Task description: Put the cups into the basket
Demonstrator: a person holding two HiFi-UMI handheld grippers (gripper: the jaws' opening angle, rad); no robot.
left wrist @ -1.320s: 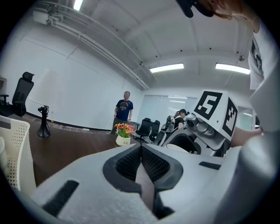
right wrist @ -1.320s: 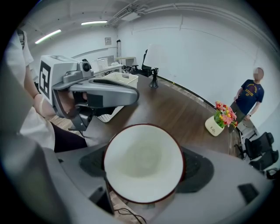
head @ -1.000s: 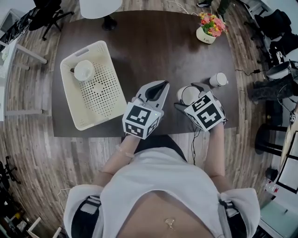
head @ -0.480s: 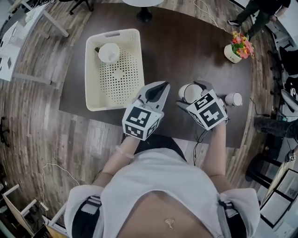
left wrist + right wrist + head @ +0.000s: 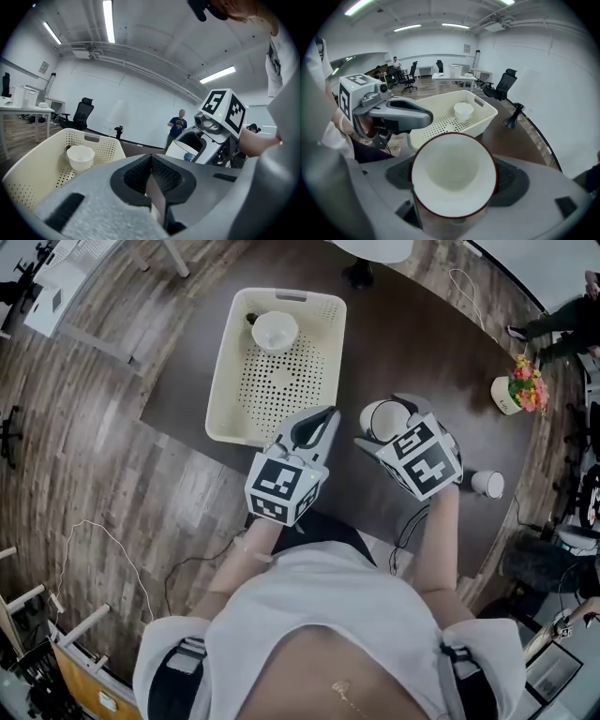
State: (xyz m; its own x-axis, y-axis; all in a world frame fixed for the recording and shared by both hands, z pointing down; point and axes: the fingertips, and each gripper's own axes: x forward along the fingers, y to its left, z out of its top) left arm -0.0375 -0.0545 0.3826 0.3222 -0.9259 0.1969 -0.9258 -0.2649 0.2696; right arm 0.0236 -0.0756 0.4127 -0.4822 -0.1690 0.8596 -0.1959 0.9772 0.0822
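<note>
My right gripper [image 5: 384,418] is shut on a white cup with a dark red rim [image 5: 453,174], held mouth toward its camera. This held cup [image 5: 380,421] hangs above the dark table, right of the cream perforated basket [image 5: 228,395]. Inside the basket, at its far end, sits a white cup [image 5: 275,331], also seen as the cup [image 5: 463,111] in the right gripper view and the cup [image 5: 80,157] in the left gripper view. My left gripper [image 5: 325,416] is shut and empty, beside the basket's near right corner. A third cup [image 5: 487,484] lies on the table at the right.
A pot of flowers [image 5: 517,393] stands at the table's right side. A pedestal base [image 5: 358,276] stands beyond the table. A person [image 5: 177,126] stands at the room's far wall. Office chairs and desks [image 5: 454,70] fill the background. Wooden floor lies left of the table.
The head view has swung: the basket has moved from the left to the upper middle, nearer both grippers. The grippers keep the same pose, cup still held in the right one.
</note>
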